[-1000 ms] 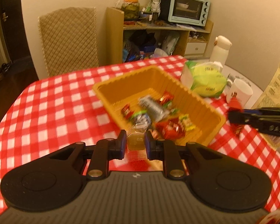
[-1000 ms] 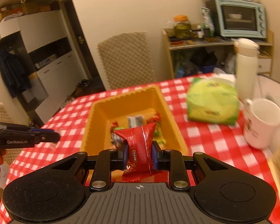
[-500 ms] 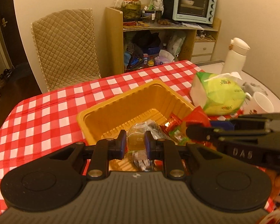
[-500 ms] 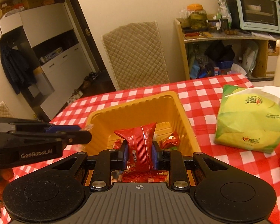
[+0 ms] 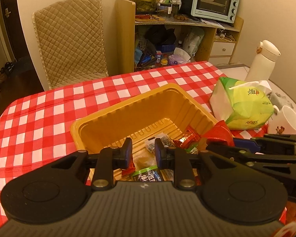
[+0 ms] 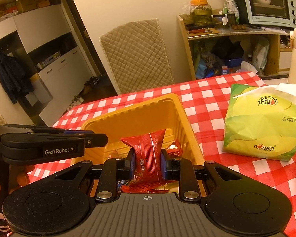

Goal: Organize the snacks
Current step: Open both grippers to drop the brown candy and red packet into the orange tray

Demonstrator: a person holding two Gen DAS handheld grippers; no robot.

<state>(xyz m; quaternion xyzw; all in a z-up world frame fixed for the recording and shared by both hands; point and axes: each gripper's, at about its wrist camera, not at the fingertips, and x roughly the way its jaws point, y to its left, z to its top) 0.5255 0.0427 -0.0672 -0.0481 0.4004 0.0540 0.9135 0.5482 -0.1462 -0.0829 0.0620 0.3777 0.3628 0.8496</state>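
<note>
Over the near end of the yellow tray point(image 5: 108, 118), the left gripper point(image 5: 142, 153) has just been opening, its jaws slightly apart with nothing between them; wrapped snacks point(image 5: 187, 138) lie in the tray below. Just to its right, the right gripper point(image 6: 147, 163) pinches a red snack packet point(image 6: 147, 154) above the same tray on the checked bench point(image 5: 39, 118).
</note>
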